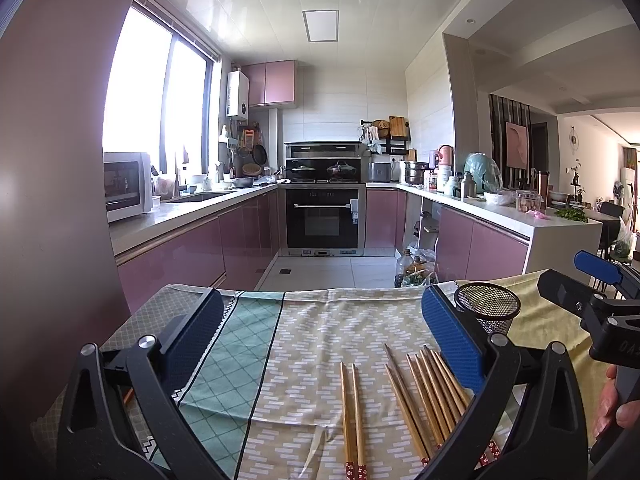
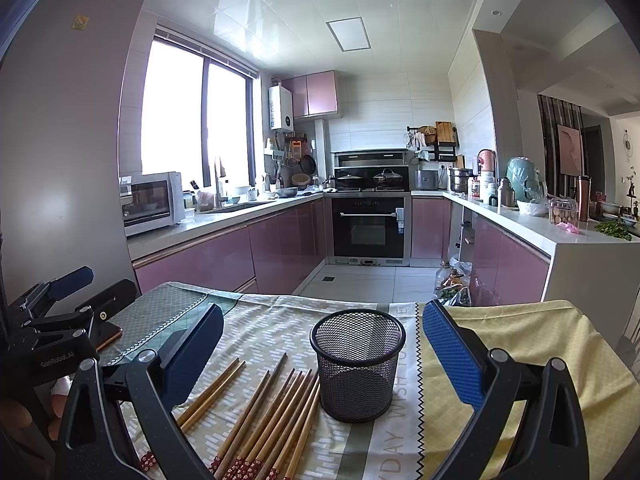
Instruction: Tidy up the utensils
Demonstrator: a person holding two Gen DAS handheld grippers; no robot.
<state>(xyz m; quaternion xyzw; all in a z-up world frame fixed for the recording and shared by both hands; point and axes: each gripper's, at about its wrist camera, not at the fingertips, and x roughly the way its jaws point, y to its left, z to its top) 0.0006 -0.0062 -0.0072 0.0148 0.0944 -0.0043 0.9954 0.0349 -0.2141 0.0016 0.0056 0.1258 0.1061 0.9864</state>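
Item, worktop [image 2: 520,340]: we find it draped in patterned cloths, its far edge running across at 12 o'clock, with bare kitchen floor [image 2: 360,280] beyond it up to the oven [image 2: 368,228]; pink cabinets line the floor at 9 and 3 o'clock. Item, black mesh cup [image 2: 357,368]: we see it upright on the cloth, set back from the far edge, with open cloth to its 3 o'clock. Item, wooden chopsticks [image 2: 276,412]: they lie flat in a loose fan at the cup's 8 o'clock, the nearest tips just beside its base; a separate pair [image 2: 212,392] lies apart at their 9 o'clock. Item, right hand-held gripper [image 2: 320,352]: jaws spread wide and holding nothing, it hangs above the cloth, the cup between its blue pads and the chopsticks low at 7 o'clock. Item, left hand-held gripper [image 1: 320,344]: likewise spread wide and empty, over the cloth. In its view we note the pair [image 1: 352,412] near 6 o'clock between the pads, the main chopsticks [image 1: 428,396] at 5 o'clock running under its right finger, and the mesh cup [image 1: 486,308] at 2 o'clock just past that finger. The right hand-held gripper [image 1: 576,276] shows at 3 o'clock there, well apart from the left one.
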